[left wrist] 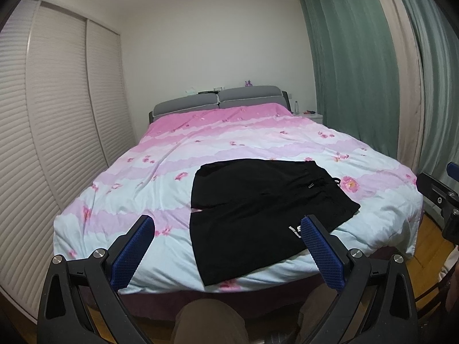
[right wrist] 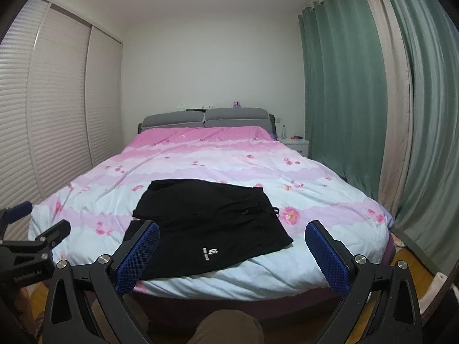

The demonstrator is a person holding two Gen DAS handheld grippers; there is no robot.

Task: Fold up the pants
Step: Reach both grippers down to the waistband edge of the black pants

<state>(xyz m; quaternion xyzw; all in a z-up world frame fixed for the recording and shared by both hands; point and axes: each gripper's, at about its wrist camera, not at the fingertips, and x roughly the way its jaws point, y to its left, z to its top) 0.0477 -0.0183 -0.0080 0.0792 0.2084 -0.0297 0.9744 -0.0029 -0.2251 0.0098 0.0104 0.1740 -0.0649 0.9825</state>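
My left tool [left wrist: 228,229] and right tool [right wrist: 232,235] both hang above the foot of the bed [right wrist: 330,189] with fingers spread wide, gripping nothing. The black pants [left wrist: 258,209] lie flat on the pink floral duvet [left wrist: 200,140], at 12 o'clock from each tool, with the waistband and its drawstring toward 2 o'clock. Green curtains [right wrist: 344,86] hang at 2 o'clock.
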